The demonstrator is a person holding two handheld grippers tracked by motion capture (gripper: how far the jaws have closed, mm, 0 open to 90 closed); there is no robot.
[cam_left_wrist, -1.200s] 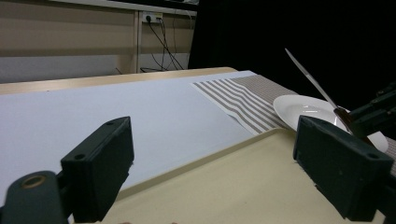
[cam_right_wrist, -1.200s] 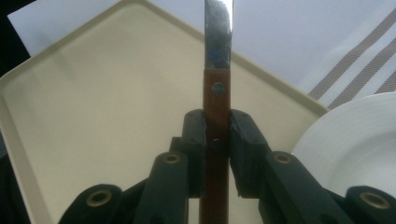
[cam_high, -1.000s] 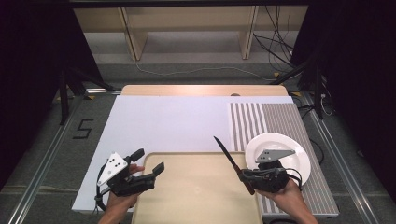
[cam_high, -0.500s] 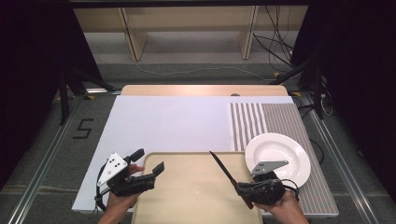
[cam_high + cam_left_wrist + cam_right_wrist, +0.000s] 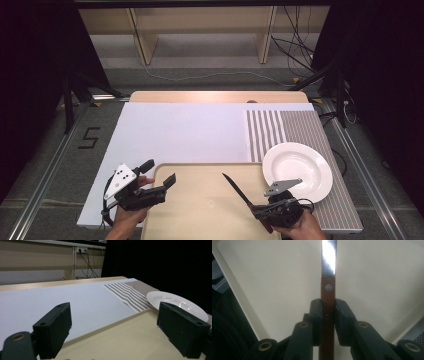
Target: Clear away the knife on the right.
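Observation:
A knife with a brown wooden handle [image 5: 327, 293] and a steel blade [image 5: 328, 257] is clamped in my right gripper [image 5: 327, 312], which is shut on the handle. In the high view the knife [image 5: 236, 188] points up and left over the beige tray [image 5: 200, 210], with the right gripper [image 5: 256, 209] near the tray's front right. My left gripper [image 5: 157, 174] stands open at the tray's near left corner, nothing between its jaws. In the left gripper view the open left gripper [image 5: 117, 332] looks across the tray [image 5: 130, 340] toward a white plate [image 5: 175, 301].
The white plate [image 5: 297, 167] lies on a striped grey mat [image 5: 285, 127] at the right, touching the tray's right edge. A white sheet [image 5: 185, 132] covers the rest of the table. Shelves and cables stand behind the far edge.
My right gripper has carried the knife left and nearer to the person, from over the plate's edge to above the tray. The left gripper has stayed put.

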